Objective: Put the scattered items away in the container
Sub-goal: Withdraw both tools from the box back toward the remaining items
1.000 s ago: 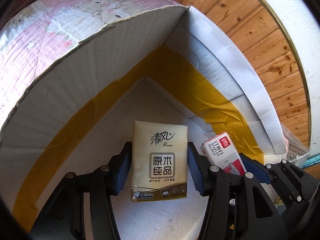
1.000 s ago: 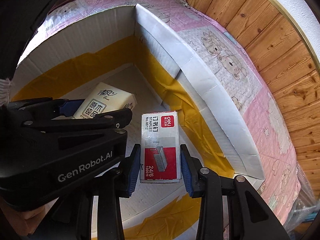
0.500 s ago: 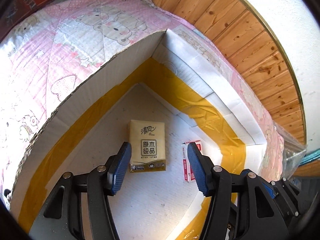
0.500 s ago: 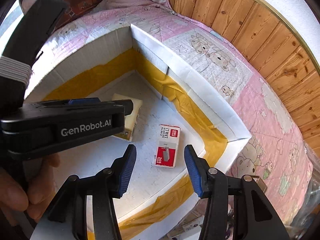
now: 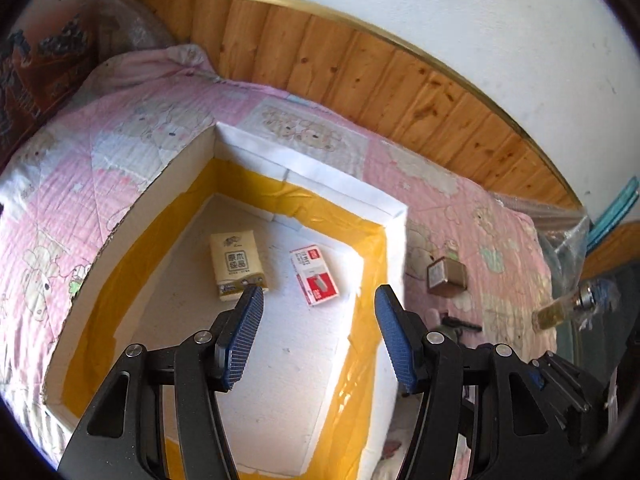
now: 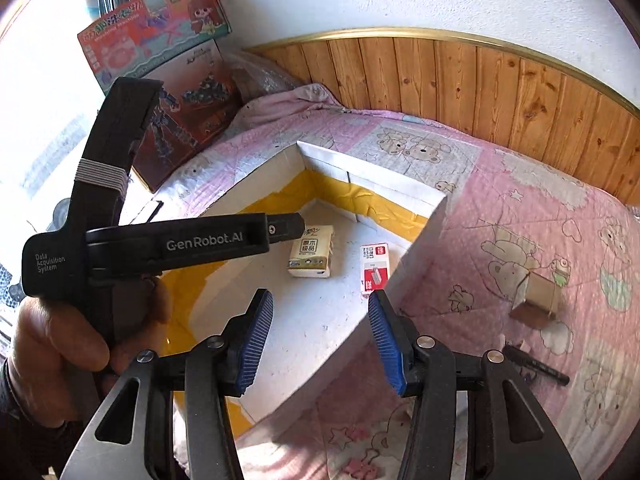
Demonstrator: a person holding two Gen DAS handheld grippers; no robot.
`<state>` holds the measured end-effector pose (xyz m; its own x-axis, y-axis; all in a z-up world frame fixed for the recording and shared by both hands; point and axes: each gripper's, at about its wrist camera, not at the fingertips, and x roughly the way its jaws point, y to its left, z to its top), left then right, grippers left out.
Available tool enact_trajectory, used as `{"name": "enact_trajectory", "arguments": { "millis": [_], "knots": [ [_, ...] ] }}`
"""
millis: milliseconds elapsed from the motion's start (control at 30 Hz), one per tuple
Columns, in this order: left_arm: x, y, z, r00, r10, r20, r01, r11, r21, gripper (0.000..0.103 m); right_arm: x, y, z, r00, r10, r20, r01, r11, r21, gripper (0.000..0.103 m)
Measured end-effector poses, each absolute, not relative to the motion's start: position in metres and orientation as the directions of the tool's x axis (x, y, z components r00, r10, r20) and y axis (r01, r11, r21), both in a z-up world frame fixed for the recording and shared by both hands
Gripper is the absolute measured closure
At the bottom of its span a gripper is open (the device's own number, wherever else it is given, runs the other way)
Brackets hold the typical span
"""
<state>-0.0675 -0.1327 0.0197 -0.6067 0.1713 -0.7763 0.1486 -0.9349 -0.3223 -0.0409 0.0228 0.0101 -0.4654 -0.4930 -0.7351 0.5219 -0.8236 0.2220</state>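
A white cardboard box (image 5: pixel 304 176) (image 6: pixel 384 186) with yellow tape inside sits on a pink quilt. A beige tissue pack (image 5: pixel 237 263) (image 6: pixel 312 251) and a red-and-white staples box (image 5: pixel 314 274) (image 6: pixel 374 267) lie flat on its floor. My left gripper (image 5: pixel 318 302) is open and empty, raised above the box. My right gripper (image 6: pixel 320 306) is open and empty, raised above the box's near wall. The left gripper's body (image 6: pixel 176 240) shows in the right wrist view. A small brown cardboard box (image 5: pixel 446 274) (image 6: pixel 538 300) and a black pen (image 6: pixel 536 364) lie on the quilt to the right.
A wooden panelled wall (image 6: pixel 480 84) runs behind the bed. Colourful toy boxes (image 6: pixel 160 28) stand at the back left. A small glass bottle (image 5: pixel 564 308) and clear plastic bags (image 5: pixel 560 232) sit at the quilt's right edge.
Both grippers let go of their items and pulled up and back out of the box. The tissue pack and staples box now lie on the box floor.
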Motion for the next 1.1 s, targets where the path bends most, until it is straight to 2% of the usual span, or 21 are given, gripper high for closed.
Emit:
{"name": "enact_trajectory", "arguments": {
  "millis": [233, 367, 567, 800, 967, 1100],
  "knots": [
    [-0.022, -0.07, 0.026, -0.582, 0.285, -0.761, -0.089, -0.953, -0.289, 0.042, 0.006, 0.092, -0.01, -0.555, -0.439, -0.707, 0.401, -0.886, 0.235, 0.051],
    [-0.009, -0.033, 0.012, -0.526, 0.32, -0.788, -0.194, -0.947, -0.256, 0.042, -0.003, 0.135, -0.048, -0.5, -0.318, -0.806, 0.192, -0.948, 0.255, 0.051],
    [-0.003, 0.011, -0.014, -0.447, 0.342, -0.827, -0.308, -0.926, -0.216, 0.042, -0.004, 0.176, -0.079, -0.448, -0.252, -0.858, 0.082, -0.967, 0.241, 0.051],
    [-0.028, 0.027, -0.043, -0.406, 0.337, -0.849, -0.278, -0.931, -0.236, 0.042, -0.008, 0.196, -0.111, -0.376, -0.258, -0.89, -0.01, -0.959, 0.283, 0.051],
    [-0.059, 0.027, -0.06, -0.386, 0.367, -0.846, -0.22, -0.928, -0.302, 0.042, -0.024, 0.198, -0.124, -0.369, -0.228, -0.901, -0.021, -0.967, 0.254, 0.051],
    [-0.08, 0.036, -0.077, -0.375, 0.364, -0.852, -0.209, -0.929, -0.305, 0.042, -0.039, 0.195, -0.131, -0.379, -0.203, -0.903, 0.005, -0.976, 0.217, 0.051]
  ]
}}
